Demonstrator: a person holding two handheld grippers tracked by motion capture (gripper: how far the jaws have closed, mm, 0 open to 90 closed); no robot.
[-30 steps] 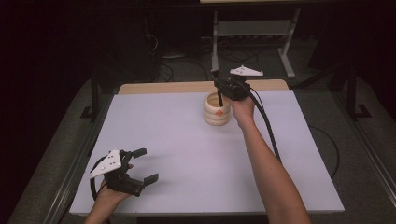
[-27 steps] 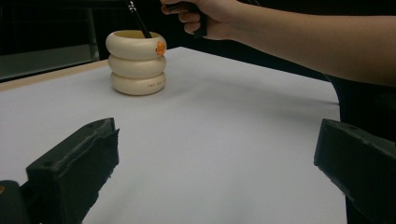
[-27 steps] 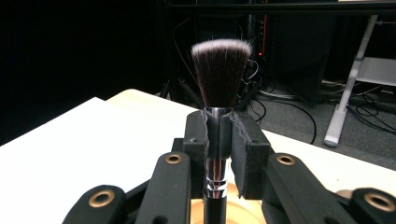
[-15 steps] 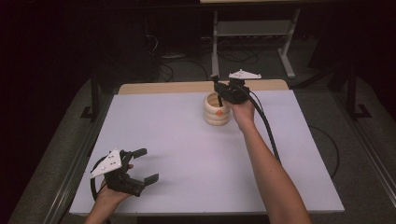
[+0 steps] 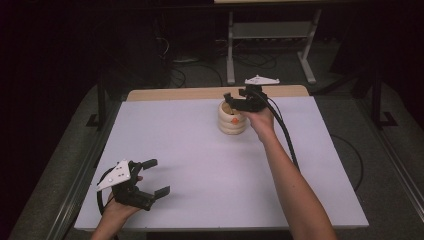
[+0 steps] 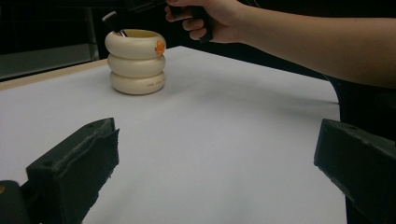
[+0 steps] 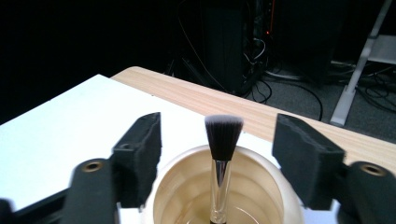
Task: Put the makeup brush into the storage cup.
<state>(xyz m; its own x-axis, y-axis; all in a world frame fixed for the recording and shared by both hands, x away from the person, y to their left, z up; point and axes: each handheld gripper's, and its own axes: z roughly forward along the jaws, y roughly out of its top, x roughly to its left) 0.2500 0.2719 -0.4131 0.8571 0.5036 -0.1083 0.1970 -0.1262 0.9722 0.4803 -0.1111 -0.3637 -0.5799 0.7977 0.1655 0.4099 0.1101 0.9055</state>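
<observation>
A cream holder (image 5: 232, 121) made of three stacked rings stands at the far middle of the white table (image 5: 200, 150). A makeup brush (image 7: 223, 135) with dark bristles stands upright inside the holder (image 7: 275, 186). My right gripper (image 5: 230, 99) hovers just over the rim. Its jaws have just been opening and now stand open on either side of the brush head, pads clear of it. My left gripper (image 5: 159, 176) rests at the near left corner, open with nothing between its jaws. The left gripper view shows the holder (image 6: 136, 65) and the brush tip (image 6: 112, 21) farther off.
A wooden strip (image 5: 200, 93) runs along the table's far edge. Behind it are a metal stand (image 5: 270, 35) and floor cables (image 5: 185, 70). The person's right forearm (image 5: 285, 170) crosses the right half of the table.
The right gripper's jaws have spread apart and let go of the brush, which now stands in the holder. Both hands stay in place.
</observation>
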